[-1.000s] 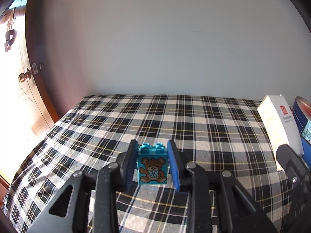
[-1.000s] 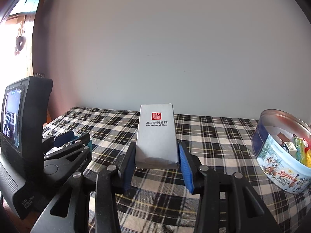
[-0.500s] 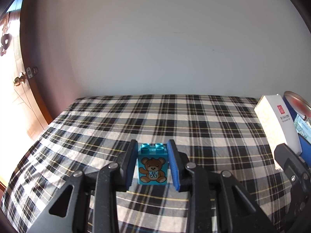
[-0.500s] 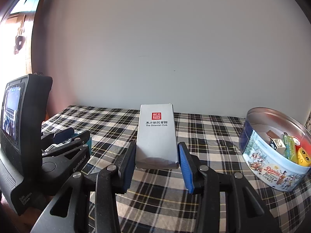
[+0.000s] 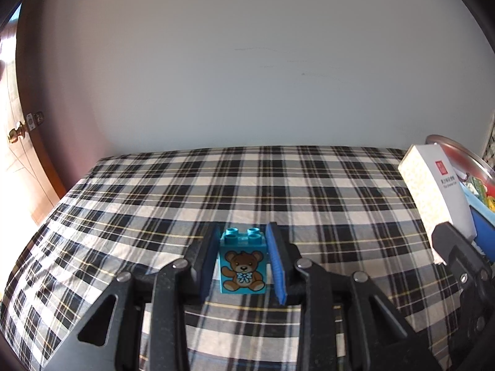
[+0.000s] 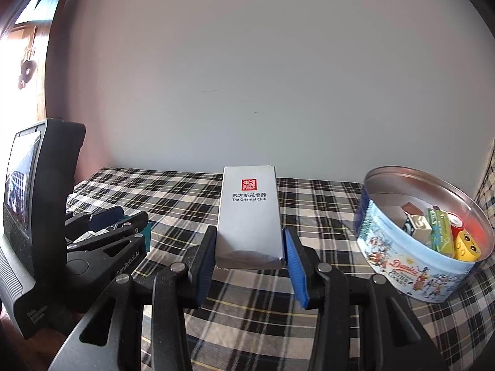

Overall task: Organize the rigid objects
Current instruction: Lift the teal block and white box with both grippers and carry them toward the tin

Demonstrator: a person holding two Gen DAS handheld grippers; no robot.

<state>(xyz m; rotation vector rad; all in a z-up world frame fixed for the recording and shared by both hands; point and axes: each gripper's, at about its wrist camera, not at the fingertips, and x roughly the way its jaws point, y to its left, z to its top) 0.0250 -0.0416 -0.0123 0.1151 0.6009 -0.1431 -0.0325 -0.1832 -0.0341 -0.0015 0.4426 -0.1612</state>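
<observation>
Left wrist view: left gripper (image 5: 243, 262) pinches a teal toy brick (image 5: 242, 266) with a teddy bear print, studs up, blue pads against its sides, above the plaid tablecloth (image 5: 216, 191). White box (image 5: 437, 191) at far right.

Right wrist view: right gripper (image 6: 250, 261) clamps the white box (image 6: 249, 213), upright, marked "The Oriental Club". Open cookie tin (image 6: 414, 262) stands to its right on the tablecloth (image 6: 309, 210), small toys inside. Left gripper (image 6: 117, 225) at left.
</observation>
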